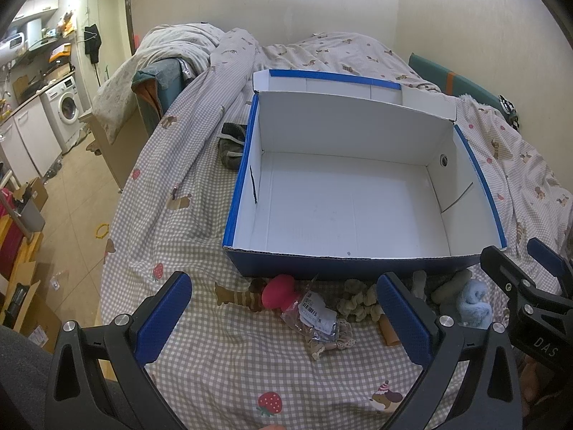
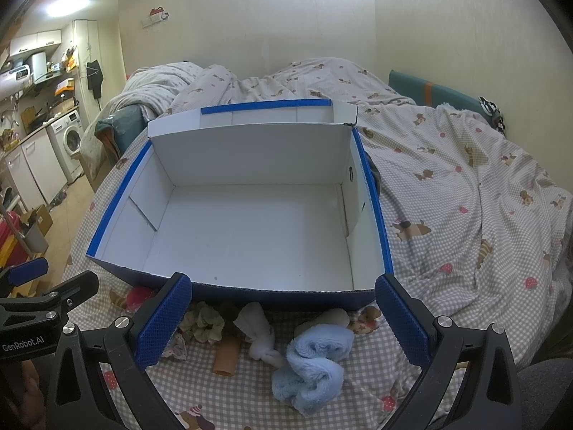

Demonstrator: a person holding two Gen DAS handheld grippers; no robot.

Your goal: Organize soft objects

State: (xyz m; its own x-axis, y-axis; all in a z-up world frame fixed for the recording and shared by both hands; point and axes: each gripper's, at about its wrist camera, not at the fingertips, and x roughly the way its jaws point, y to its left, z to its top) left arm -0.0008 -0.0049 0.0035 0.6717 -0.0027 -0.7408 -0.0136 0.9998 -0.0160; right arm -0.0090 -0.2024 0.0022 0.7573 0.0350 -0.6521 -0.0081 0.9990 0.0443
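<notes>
The left gripper (image 1: 283,308) hangs low over the checked bedsheet (image 1: 232,376), its blue-padded jaws spread wide and holding nothing. The right gripper (image 2: 283,315) is posed alike, jaws just as wide, also unladen.

Everything sits relative to the blue cardboard box (image 1: 358,268), whose lid stands up at its far side and whose white floor is bare. Along the box's near wall lies a row of soft things: a pink round piece (image 1: 277,290) toward the box's left corner, a plastic packet (image 1: 315,313) just beside it, a beige scrunchie (image 2: 202,324) near the wall's middle, a knotted white cloth (image 2: 259,337), and a rolled pale blue towel (image 2: 311,362) toward the right corner (the biggest of the lot). A dark garment (image 1: 231,147) lies against the box's left wall. Right of the box the sheet is rumpled but open; left of it the bed edge drops to the floor.
</notes>
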